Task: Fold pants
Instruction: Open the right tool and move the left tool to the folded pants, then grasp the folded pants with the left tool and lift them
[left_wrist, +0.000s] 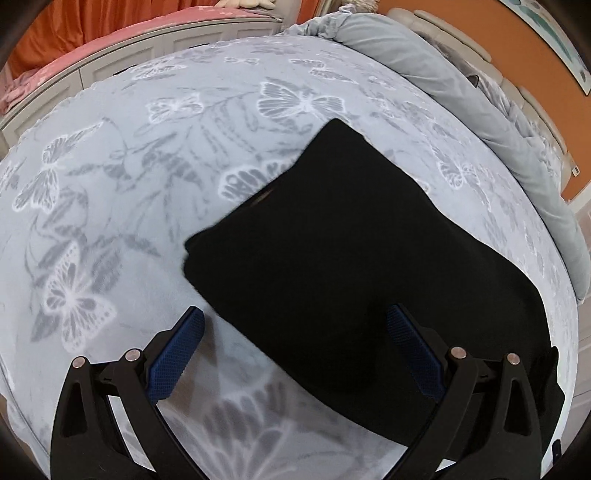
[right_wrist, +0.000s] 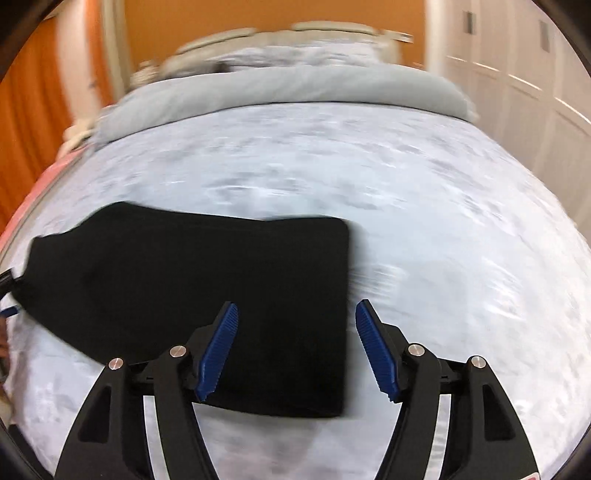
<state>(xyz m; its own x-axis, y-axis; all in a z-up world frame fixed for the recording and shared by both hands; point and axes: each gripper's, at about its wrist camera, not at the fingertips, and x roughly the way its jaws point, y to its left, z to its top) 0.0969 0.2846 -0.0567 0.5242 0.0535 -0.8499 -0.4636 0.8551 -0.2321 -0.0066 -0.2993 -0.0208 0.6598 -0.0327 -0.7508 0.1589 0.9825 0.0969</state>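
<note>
The black pants (left_wrist: 332, 266) lie folded into a flat, roughly rectangular bundle on the bed's grey butterfly-print blanket (left_wrist: 110, 184). My left gripper (left_wrist: 295, 321) is open and empty, hovering over the near left edge of the bundle, holding nothing. In the right wrist view the pants (right_wrist: 192, 288) lie to the left and centre, with a straight folded edge on the right. My right gripper (right_wrist: 295, 314) is open and empty, above that edge. The right view is motion-blurred.
A rolled grey duvet (left_wrist: 461, 96) lies along the head of the bed, also in the right wrist view (right_wrist: 277, 92). A pink-covered bed (left_wrist: 92, 44) and orange curtains are beyond the far side. White wardrobe doors (right_wrist: 535, 92) stand to the right.
</note>
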